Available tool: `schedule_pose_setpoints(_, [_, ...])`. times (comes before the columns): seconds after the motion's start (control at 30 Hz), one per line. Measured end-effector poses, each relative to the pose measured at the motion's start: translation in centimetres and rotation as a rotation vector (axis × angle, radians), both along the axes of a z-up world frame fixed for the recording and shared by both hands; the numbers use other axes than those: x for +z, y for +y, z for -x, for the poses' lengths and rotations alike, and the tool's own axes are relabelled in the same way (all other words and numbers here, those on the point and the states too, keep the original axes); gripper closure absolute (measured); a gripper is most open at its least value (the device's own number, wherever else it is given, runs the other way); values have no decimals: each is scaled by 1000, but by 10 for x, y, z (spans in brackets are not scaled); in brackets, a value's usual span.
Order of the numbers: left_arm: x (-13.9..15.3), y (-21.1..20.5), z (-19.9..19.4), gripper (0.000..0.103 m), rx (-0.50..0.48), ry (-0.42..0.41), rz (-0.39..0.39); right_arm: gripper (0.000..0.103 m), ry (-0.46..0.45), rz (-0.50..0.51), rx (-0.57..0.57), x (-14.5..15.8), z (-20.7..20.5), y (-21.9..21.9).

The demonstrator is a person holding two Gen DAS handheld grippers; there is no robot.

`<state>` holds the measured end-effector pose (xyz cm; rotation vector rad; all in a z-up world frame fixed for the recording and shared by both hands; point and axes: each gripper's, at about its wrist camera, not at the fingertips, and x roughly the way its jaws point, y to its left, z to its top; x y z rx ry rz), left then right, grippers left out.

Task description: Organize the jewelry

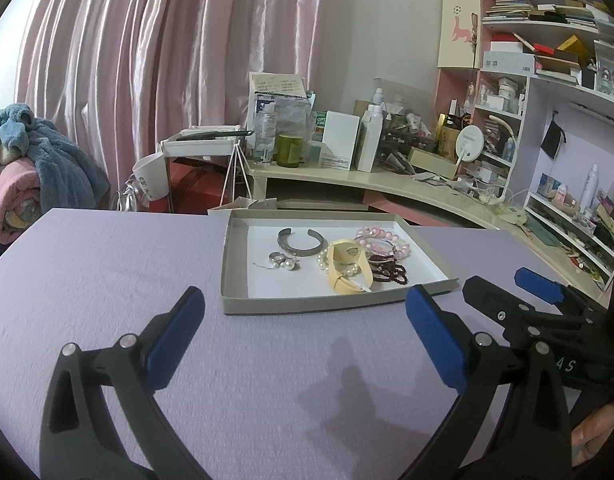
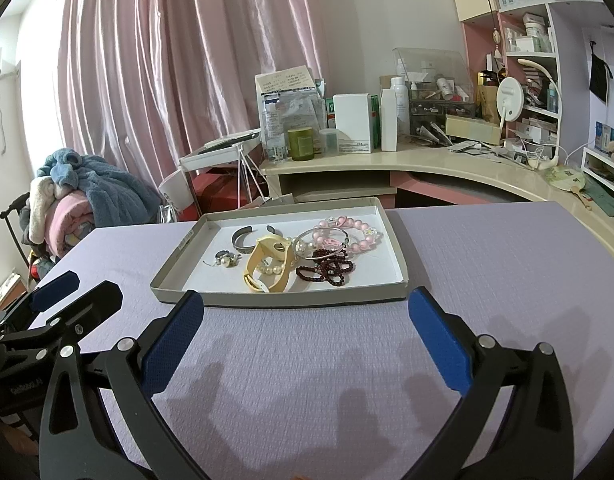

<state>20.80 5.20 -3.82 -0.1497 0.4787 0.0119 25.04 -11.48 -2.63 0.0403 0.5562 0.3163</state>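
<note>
Nearest me, my left gripper (image 1: 305, 312) and right gripper (image 2: 306, 312) both hung with fingers spread wide and nothing between them, low over the lilac table (image 1: 107, 272). Just beyond their tips sat the shallow tray (image 2: 399, 256), holding all the jewelry: yellow band (image 2: 267, 258), dark bead strands (image 2: 327, 268), pink bead bracelet (image 2: 347, 236), metal cuff (image 1: 303, 242). Whether sorting lay ahead or behind, I couldn't judge. Any pick there wanted one piece singled from the tangle.

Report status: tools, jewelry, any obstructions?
Left tool and right tool open, empty, short of tray. Jewelry piled inside, yellow watch over pearls. Nothing in the way.
</note>
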Motion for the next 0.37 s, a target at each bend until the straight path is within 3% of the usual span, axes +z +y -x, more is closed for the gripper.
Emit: schedule_pose_setpoints(0.37, [-1, 0, 1, 2, -2, 5, -2, 1, -1, -1, -2, 0, -1, -1])
